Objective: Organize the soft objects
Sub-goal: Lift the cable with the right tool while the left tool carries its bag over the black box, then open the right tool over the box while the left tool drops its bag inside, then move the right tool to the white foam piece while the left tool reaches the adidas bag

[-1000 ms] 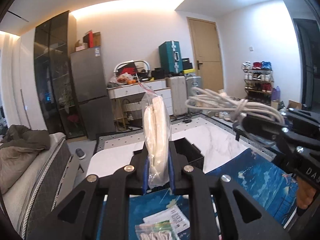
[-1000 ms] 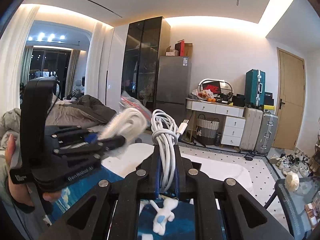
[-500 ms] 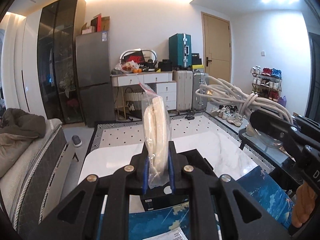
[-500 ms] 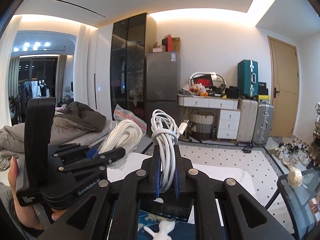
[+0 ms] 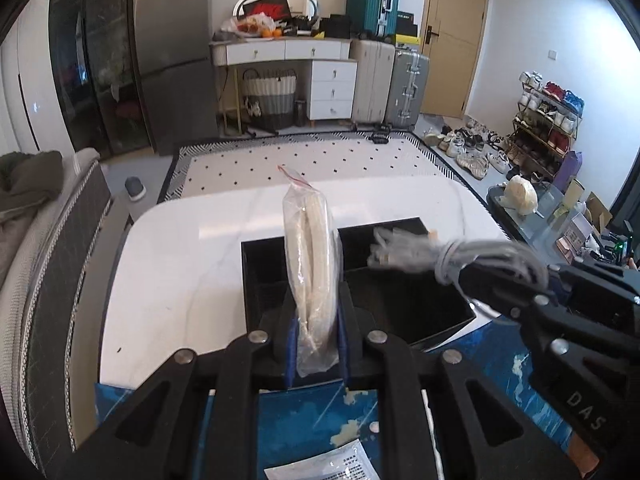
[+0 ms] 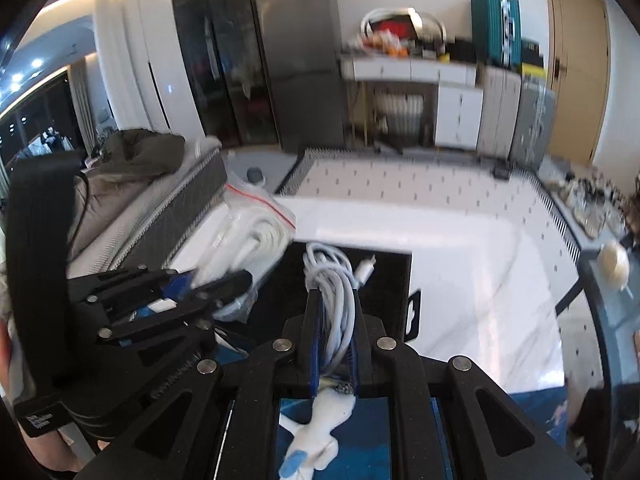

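My left gripper (image 5: 316, 332) is shut on a clear zip bag of white cord (image 5: 313, 264), held upright above the black divided box (image 5: 404, 304). It shows at the left of the right wrist view (image 6: 224, 284) with its bag (image 6: 252, 232). My right gripper (image 6: 335, 344) is shut on a coiled white cable (image 6: 334, 276) over the same black box (image 6: 392, 280). The right gripper (image 5: 504, 280) and its cable (image 5: 452, 252) show blurred at the right of the left wrist view.
The box stands on a white marble table (image 5: 180, 256) partly covered by a blue mat (image 5: 352, 424). A small white and blue soft toy (image 6: 316, 436) and a printed packet (image 5: 332, 464) lie on the mat. A sofa (image 5: 48, 232) is at the left.
Both grippers have tilted downward and come forward over the black box, each still holding its load. The view has dropped from the room to the table.
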A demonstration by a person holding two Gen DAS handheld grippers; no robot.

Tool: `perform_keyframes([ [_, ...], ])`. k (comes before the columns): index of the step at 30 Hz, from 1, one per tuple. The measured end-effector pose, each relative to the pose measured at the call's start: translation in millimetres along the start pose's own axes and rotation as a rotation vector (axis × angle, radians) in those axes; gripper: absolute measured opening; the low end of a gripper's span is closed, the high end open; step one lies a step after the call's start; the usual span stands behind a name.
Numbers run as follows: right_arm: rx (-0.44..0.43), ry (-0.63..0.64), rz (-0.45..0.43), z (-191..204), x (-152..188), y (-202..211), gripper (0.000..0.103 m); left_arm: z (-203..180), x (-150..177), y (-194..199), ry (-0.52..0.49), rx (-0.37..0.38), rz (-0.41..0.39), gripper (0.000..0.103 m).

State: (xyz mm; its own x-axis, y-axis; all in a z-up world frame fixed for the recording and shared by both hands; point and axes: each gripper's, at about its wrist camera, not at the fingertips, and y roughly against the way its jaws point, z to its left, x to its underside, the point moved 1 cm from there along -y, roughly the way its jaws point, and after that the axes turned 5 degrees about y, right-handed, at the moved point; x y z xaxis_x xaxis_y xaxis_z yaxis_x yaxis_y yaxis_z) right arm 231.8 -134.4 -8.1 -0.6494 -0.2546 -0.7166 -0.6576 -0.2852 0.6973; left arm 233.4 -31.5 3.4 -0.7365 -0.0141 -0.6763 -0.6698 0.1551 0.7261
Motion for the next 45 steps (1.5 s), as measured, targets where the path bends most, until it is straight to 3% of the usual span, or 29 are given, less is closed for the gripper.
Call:
perform_keyframes([
  [9,-0.013,-0.018,0.083,-15,1,-42,0.01,-10,10,-44,-0.034,-0.01,0.147,0.014],
  [15,-0.039,-0.021,0.123,-13,15,-55,0.01,-15,18,-53,-0.038,-0.013,0.179,0.014],
  [18,-0.062,-0.045,0.139,-17,20,-62,0.022,-16,20,-53,-0.038,-0.014,0.178,0.016],
  [19,-0.063,-0.05,0.139,-20,25,-60,0.029,-15,20,-52,-0.029,-0.014,0.176,0.019],
  [20,-0.07,-0.054,0.139,-20,27,-60,0.034,-15,20,-50,-0.017,-0.01,0.171,0.028],
  [21,-0.067,-0.059,0.138,-23,28,-53,0.036,-13,19,-49,-0.015,-0.013,0.167,0.045],
  [23,-0.074,-0.067,0.124,-27,29,-45,0.039,-9,16,-44,-0.018,-0.05,0.15,0.051],
  [25,-0.076,-0.073,0.104,-28,32,-37,0.05,-8,15,-33,-0.022,-0.064,0.1,0.052],
  [29,-0.069,-0.061,0.023,-26,35,-7,0.052,-12,15,-4,-0.065,-0.064,0.026,0.055],
  [31,-0.069,-0.044,-0.019,-24,36,13,0.055,-14,17,14,-0.085,-0.071,-0.013,0.06],
  [33,-0.066,-0.016,-0.058,-19,39,34,0.061,-17,21,34,-0.101,-0.073,-0.055,0.076],
  [36,-0.076,0.008,-0.057,-14,48,60,0.062,-16,27,62,-0.113,-0.079,-0.095,0.082],
  [45,-0.189,0.036,-0.002,25,101,133,0.062,-32,78,137,-0.136,0.038,-0.036,0.082],
])
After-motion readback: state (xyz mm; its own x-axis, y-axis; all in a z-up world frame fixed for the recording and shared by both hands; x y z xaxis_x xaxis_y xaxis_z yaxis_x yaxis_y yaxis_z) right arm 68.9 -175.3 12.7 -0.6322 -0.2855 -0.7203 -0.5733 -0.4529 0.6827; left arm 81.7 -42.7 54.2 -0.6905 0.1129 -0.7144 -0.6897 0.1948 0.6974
